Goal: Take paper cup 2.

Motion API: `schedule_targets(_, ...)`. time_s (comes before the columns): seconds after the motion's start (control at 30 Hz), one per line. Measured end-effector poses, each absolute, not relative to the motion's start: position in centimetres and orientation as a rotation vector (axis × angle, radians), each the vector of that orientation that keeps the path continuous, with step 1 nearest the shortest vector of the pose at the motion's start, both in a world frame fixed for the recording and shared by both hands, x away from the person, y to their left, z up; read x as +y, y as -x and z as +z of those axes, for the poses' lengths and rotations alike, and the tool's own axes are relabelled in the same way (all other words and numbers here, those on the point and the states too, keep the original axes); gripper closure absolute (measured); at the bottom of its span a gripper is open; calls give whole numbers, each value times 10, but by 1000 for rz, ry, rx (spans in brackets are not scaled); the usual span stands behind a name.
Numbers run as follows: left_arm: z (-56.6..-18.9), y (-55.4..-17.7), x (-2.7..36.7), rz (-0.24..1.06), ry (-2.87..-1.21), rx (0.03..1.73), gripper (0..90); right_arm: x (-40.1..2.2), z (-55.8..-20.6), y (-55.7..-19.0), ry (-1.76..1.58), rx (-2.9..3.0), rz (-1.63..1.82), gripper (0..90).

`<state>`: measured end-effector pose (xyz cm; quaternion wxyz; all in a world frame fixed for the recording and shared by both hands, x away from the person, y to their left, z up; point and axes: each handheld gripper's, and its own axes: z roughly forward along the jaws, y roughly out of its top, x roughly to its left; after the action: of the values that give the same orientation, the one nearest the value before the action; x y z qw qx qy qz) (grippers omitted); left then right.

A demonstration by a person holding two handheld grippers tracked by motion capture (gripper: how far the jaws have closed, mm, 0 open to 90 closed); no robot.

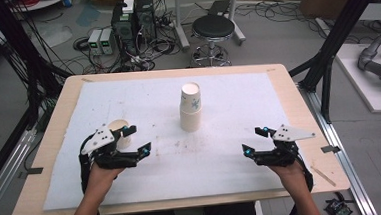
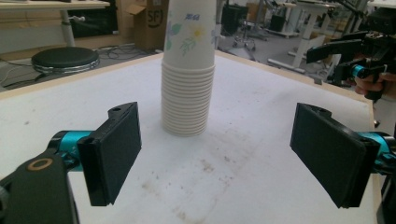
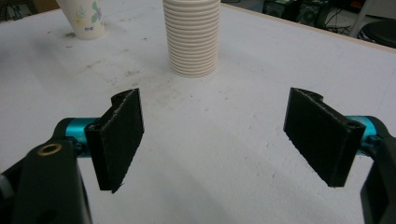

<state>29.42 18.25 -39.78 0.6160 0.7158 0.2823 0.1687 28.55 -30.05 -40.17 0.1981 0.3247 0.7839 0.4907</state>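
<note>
left gripper (image 1: 133,139) jaws apart and empty, just beside the single cup (image 1: 120,132) at the table's left, facing the cup stack (image 2: 188,88) mid-table; right gripper (image 1: 255,140) wide apart too, waiting; next, likely reach the stack and pinch the top cup

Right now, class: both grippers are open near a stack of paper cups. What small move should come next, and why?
Probably ease the left gripper forward around the stack of paper cups. Its jaws stand open and empty, the stack upright straight ahead; one single cup already stands apart.
</note>
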Motion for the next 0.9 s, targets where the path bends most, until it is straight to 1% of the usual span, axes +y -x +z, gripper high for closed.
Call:
schedule_targets(0.17,-379,-310,165,382,-1677,607,165,-300,-401,-285,-909,2197,1376,204)
schedule_targets(0.33,-368,-323,146,367,-1710,575,165,-300,-400,-285,-915,2210,1385,204)
schedule_targets(0.67,-351,-345,122,351,-1744,554,165,-302,-398,-284,-921,2200,1392,204)
schedule_targets(0.9,-340,-367,107,380,-1764,581,164,-301,-397,-284,-914,2200,1401,204)
